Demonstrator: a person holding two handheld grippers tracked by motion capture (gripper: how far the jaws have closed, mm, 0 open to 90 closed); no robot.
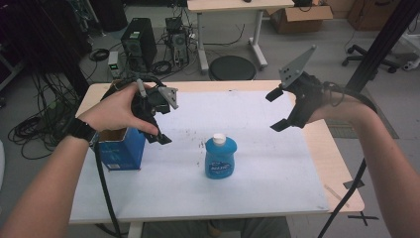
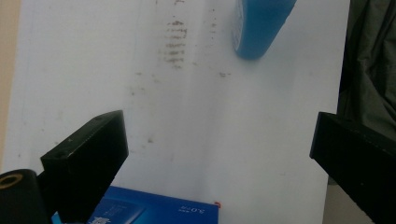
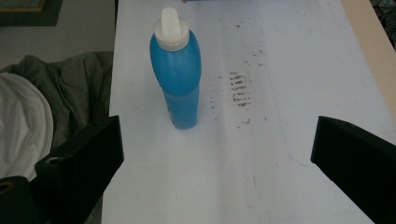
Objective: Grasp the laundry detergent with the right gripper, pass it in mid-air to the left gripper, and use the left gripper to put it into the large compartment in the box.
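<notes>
1. We see the blue plastic bottle with a white flip cap (image 1: 221, 156) standing upright near the middle of the white-topped counter (image 1: 257, 188), a little toward our edge of it. It stands free, with bare white surface all around it.
2. In the right claw view the same bottle (image 3: 176, 77) stands ahead and left of centre, its cap rising toward the top of the frame. In the left claw view just its rounded blue body (image 2: 260, 25) comes in at the upper edge.
3. The open-topped blue cardboard box (image 1: 119, 148) stands to the bottom left of the bottle, near the counter's left edge and well apart from the bottle. Its printed blue face (image 2: 154, 209) also shows at the bottom of the left claw view.
4. The left claw (image 1: 161, 119) hangs above the box's right side, held from above by the left hand (image 1: 116, 106). Its black jaws stand wide apart and hold nothing (white counter fills the gap between them).
5. The right claw (image 1: 276, 110) hovers to the upper right of the bottle, well apart from it, with a grey three-cornered plate on top. Its jaws are spread wide too, with nothing between them.
6. A patch of dark smudges (image 3: 239, 88) marks the counter just beside the bottle.
7. Beyond the counter, a black computer tower (image 1: 138, 44) and a round black stool (image 1: 233, 68) stand on the floor.
</notes>
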